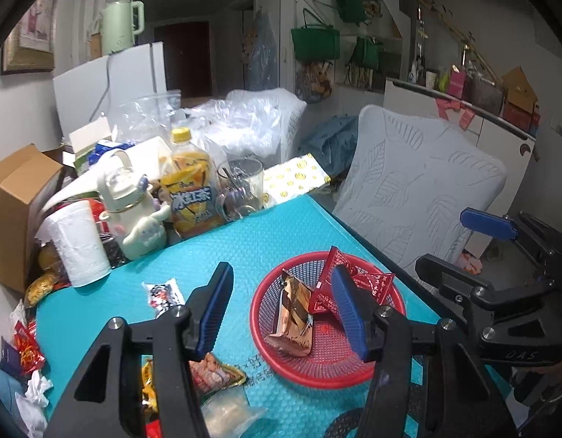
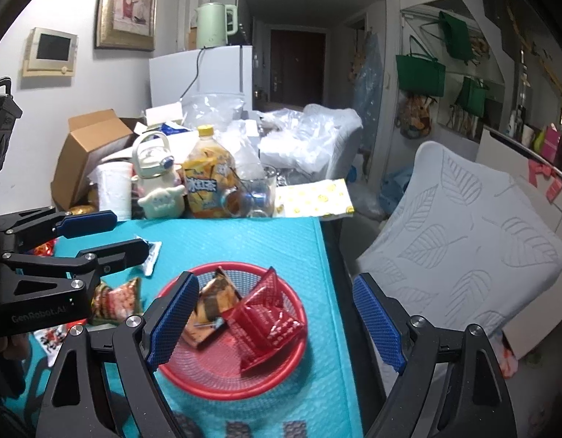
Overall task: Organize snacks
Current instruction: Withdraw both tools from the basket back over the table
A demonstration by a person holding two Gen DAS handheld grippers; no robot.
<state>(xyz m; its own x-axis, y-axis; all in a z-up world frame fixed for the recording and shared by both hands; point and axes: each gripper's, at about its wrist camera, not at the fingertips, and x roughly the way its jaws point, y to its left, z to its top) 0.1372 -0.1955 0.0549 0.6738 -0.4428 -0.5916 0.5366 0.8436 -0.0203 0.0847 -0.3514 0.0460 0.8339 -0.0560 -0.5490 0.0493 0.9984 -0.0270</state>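
I'm seeing the red mesh basket (image 2: 208, 376) holding a brown-gold packet (image 2: 211, 303) and red packets (image 2: 266, 325); both hand-held grippers, left (image 1: 281, 314) and right (image 2: 277, 325), are gaping empty.

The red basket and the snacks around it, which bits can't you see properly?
- Red basket: right wrist view, near rim blurred, left side behind the right gripper.
- Snack packet: left wrist view, mostly hidden by the left gripper.
- Gold packet in the basket: print too small to read.

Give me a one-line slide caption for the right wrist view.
Open right gripper above red basket holding a brown snack packet and red packets on the teal mat.
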